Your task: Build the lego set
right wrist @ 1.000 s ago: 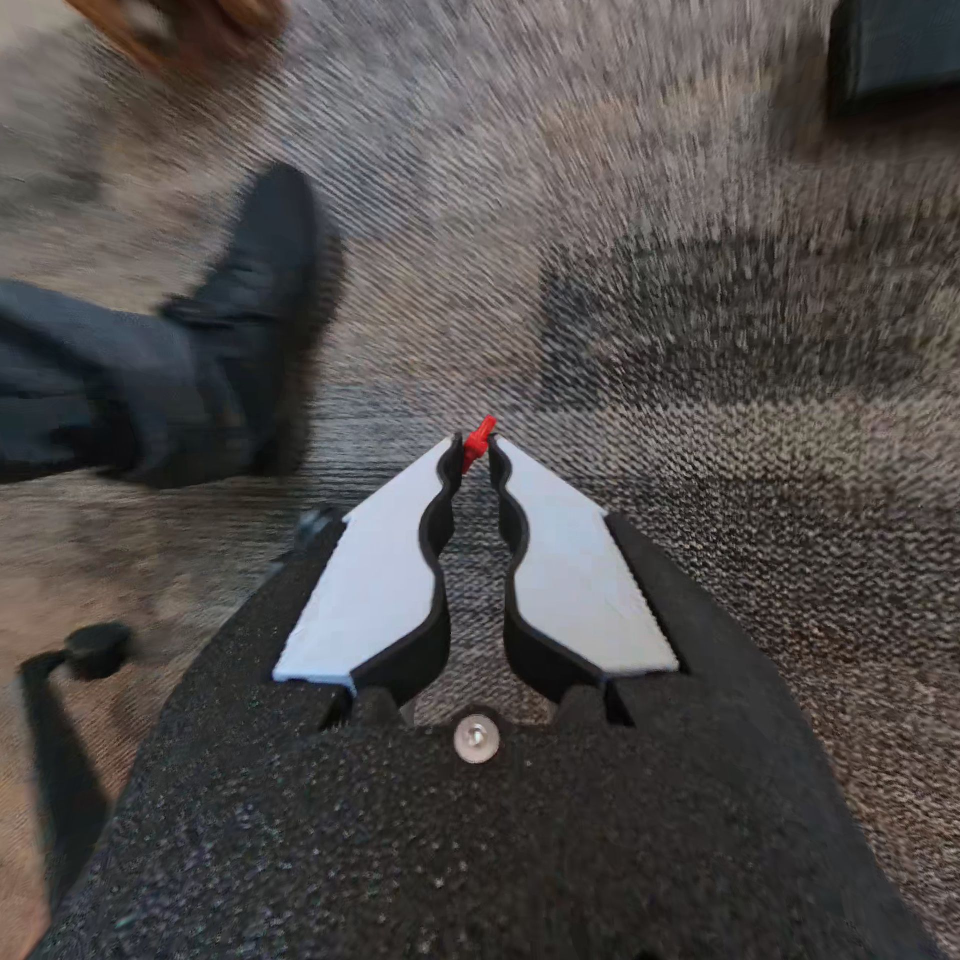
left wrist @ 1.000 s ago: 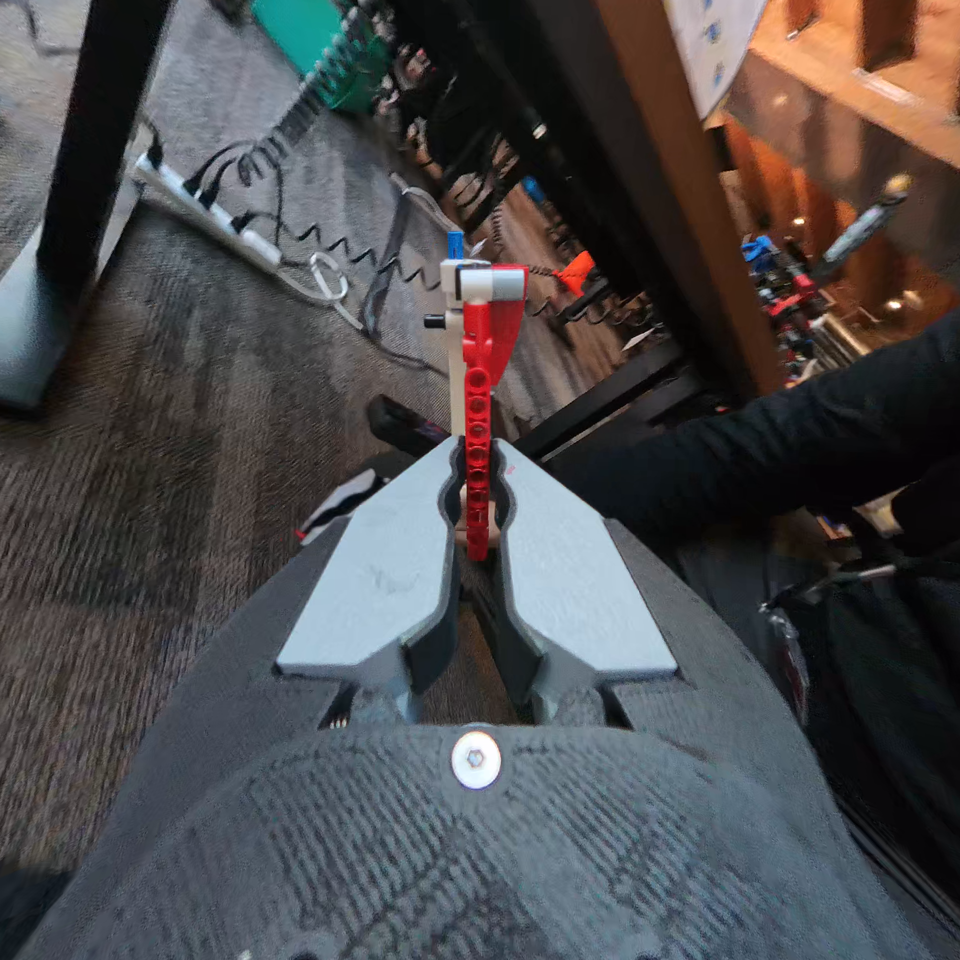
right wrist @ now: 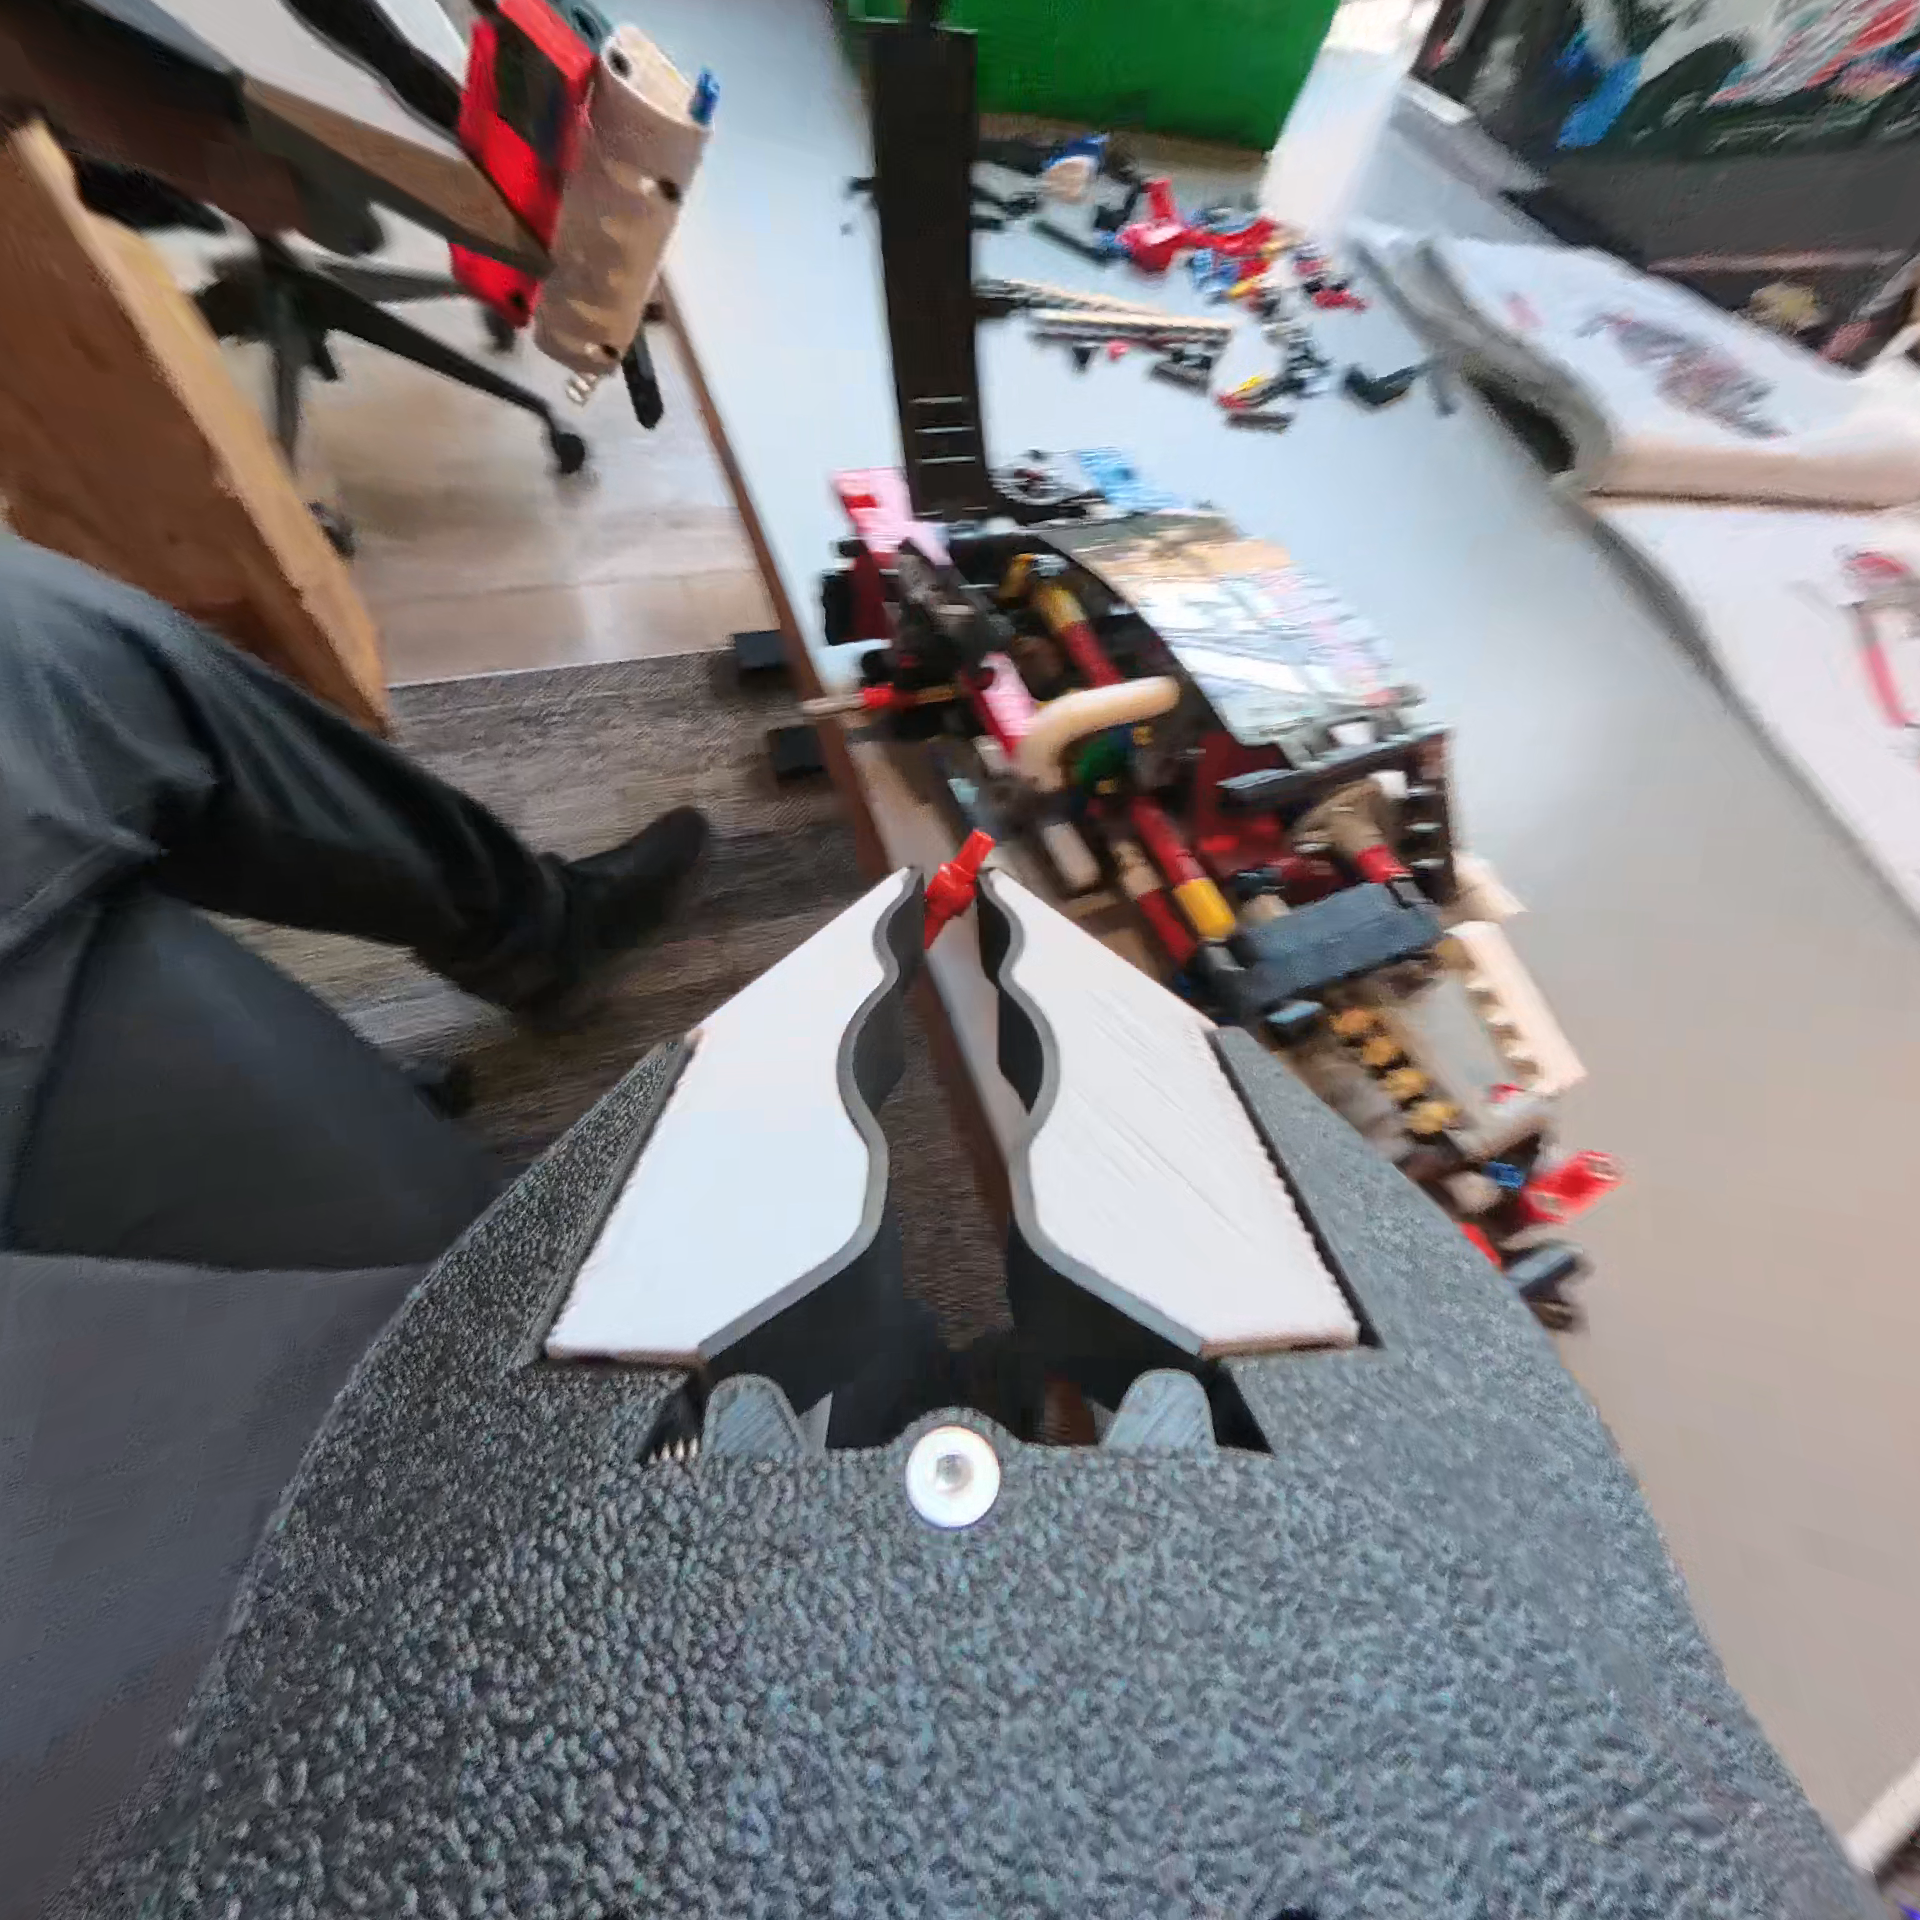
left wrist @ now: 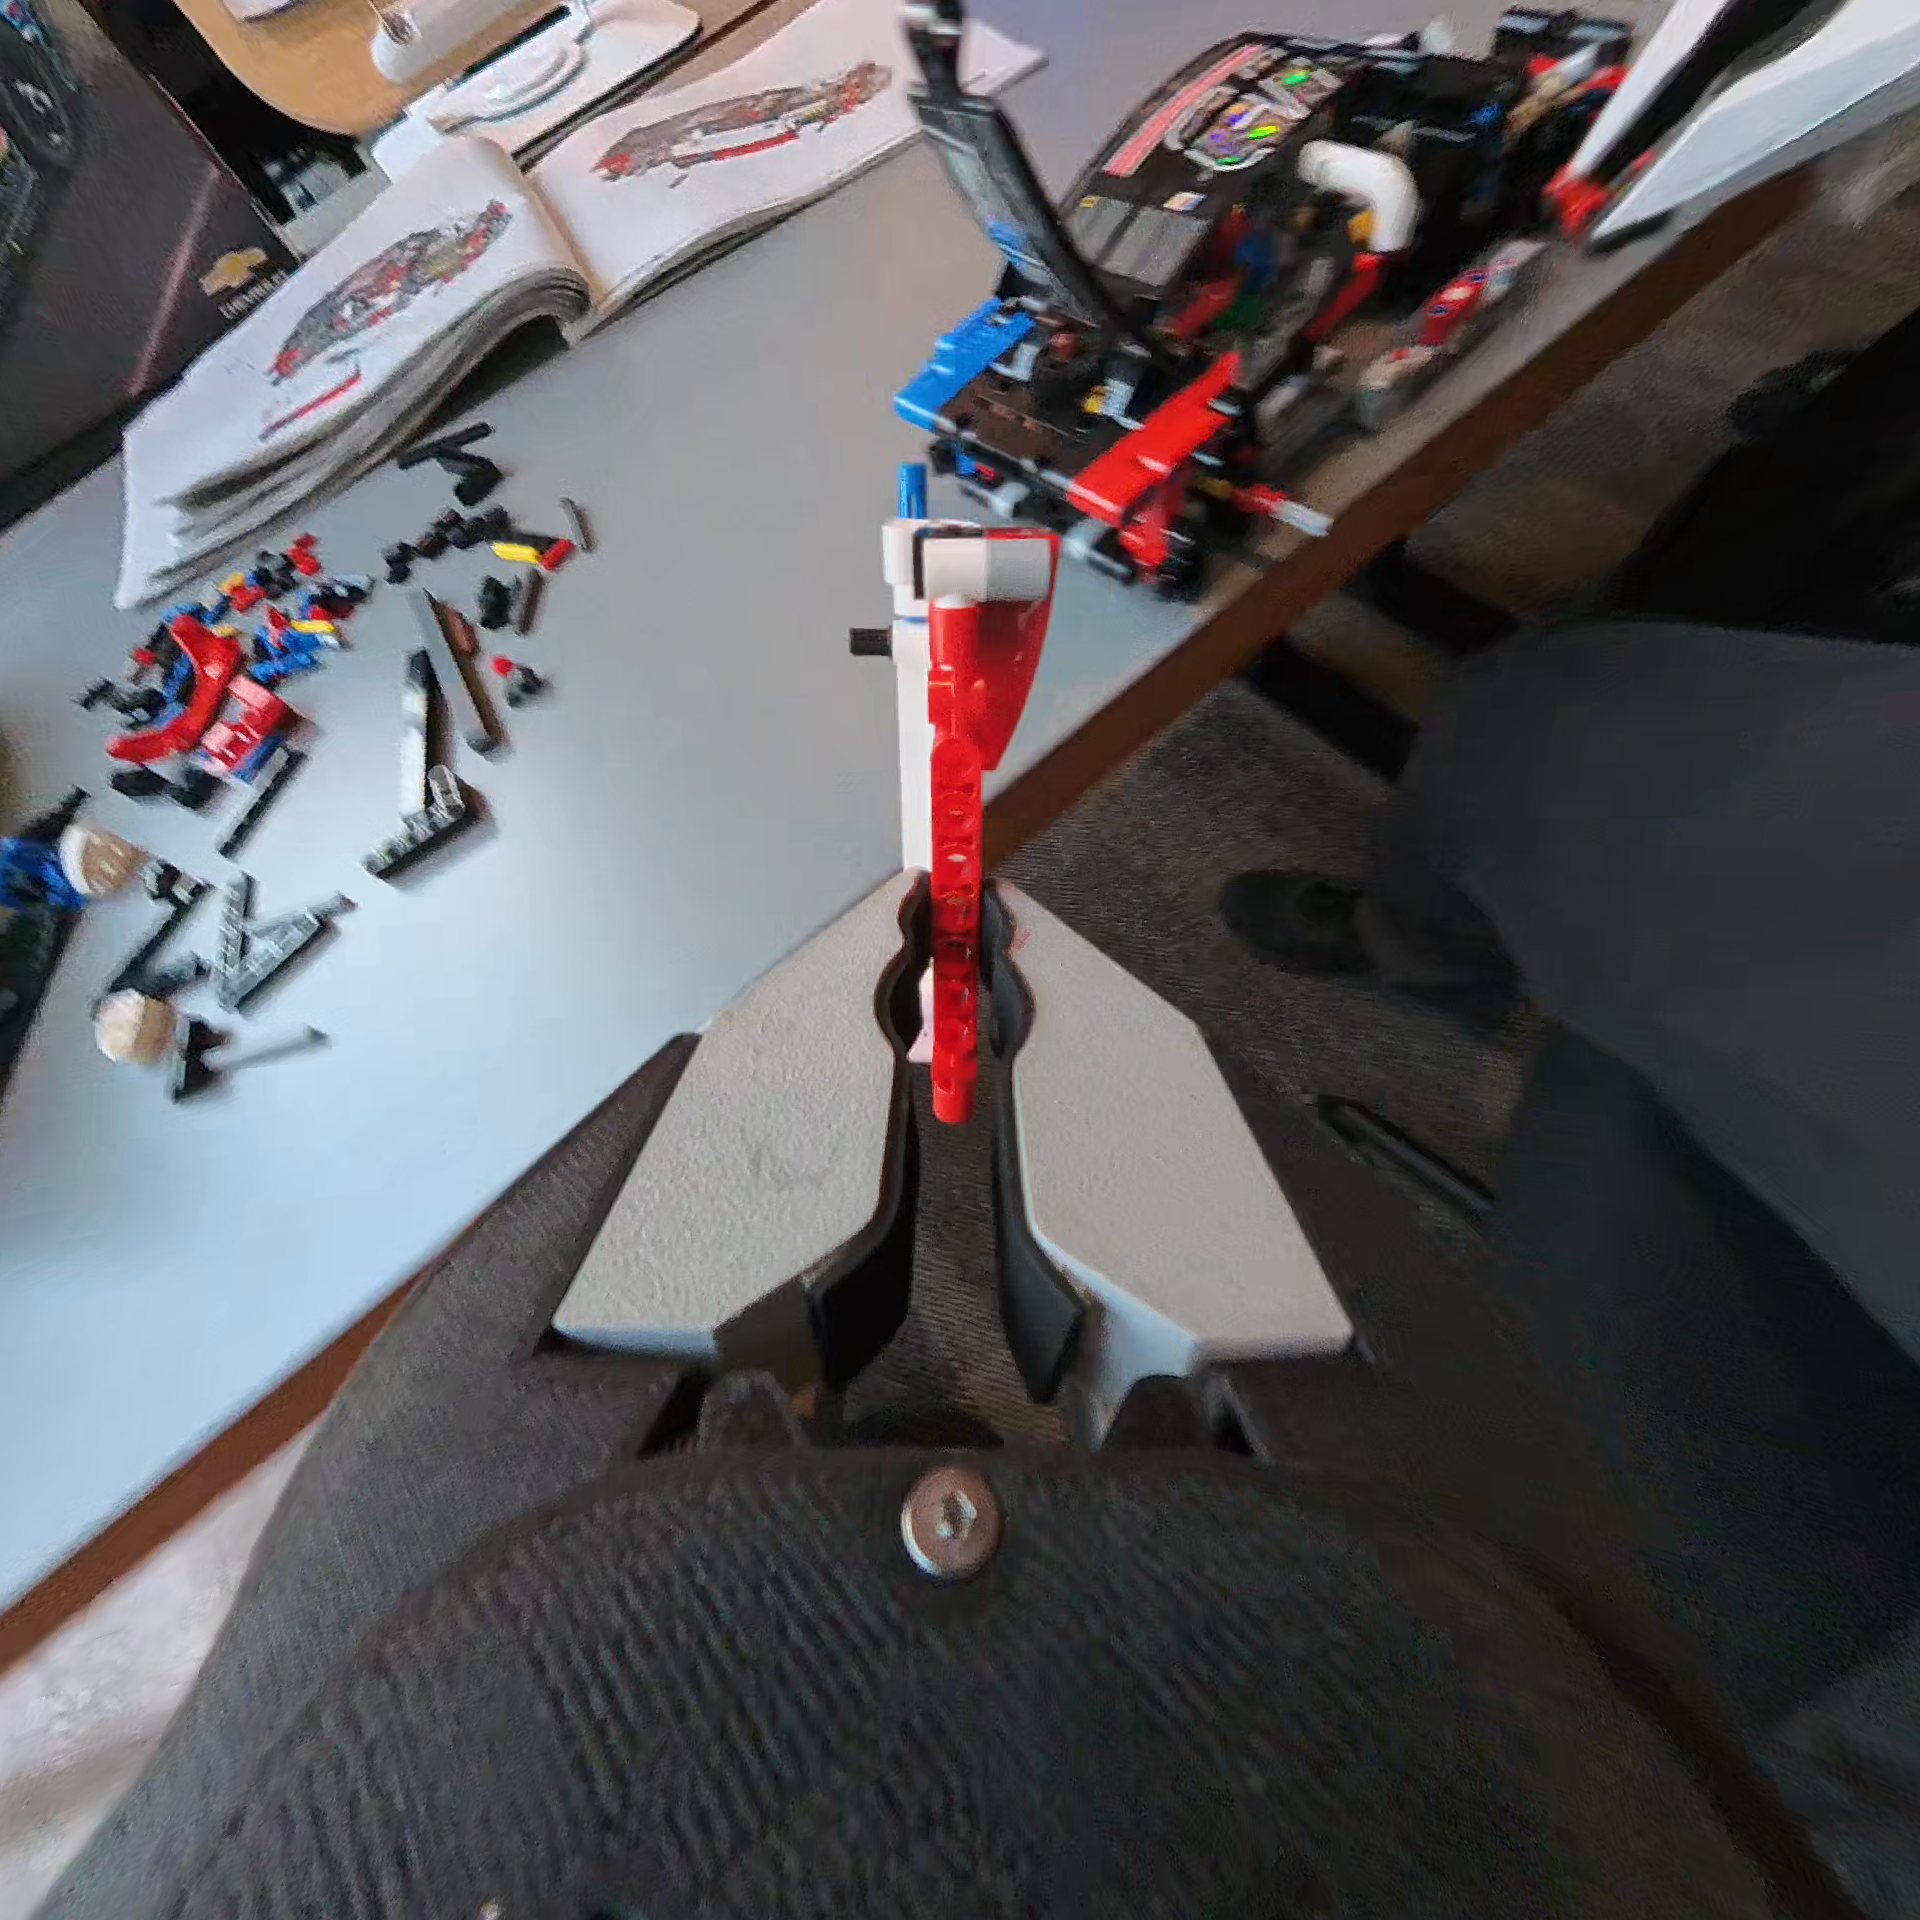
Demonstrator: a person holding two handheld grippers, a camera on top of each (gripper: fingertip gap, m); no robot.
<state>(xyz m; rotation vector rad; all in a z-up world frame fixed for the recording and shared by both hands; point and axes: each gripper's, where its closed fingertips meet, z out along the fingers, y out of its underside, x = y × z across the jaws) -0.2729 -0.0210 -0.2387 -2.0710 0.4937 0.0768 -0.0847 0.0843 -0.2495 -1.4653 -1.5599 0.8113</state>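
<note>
My left gripper is shut on a red and white lego assembly, a long red holed beam with a white beam behind it, standing upright above the table's front edge. My right gripper is shut on a small red lego pin that sticks out past the fingertips. The partly built lego car stands on the grey table at the far right in the left wrist view. In the right wrist view the car is just ahead and to the right of the pin.
Loose lego pieces lie on the grey table at the left, with an open instruction book behind them. More pieces and the book show far off. A person's leg and shoe rest on the carpet at left. The gap from one gripper's tips to the other's is roughly 25 cm.
Both grippers have swung up from the carpeted floor to face the table, each still holding its piece. The lego car and loose pieces have come into view.
</note>
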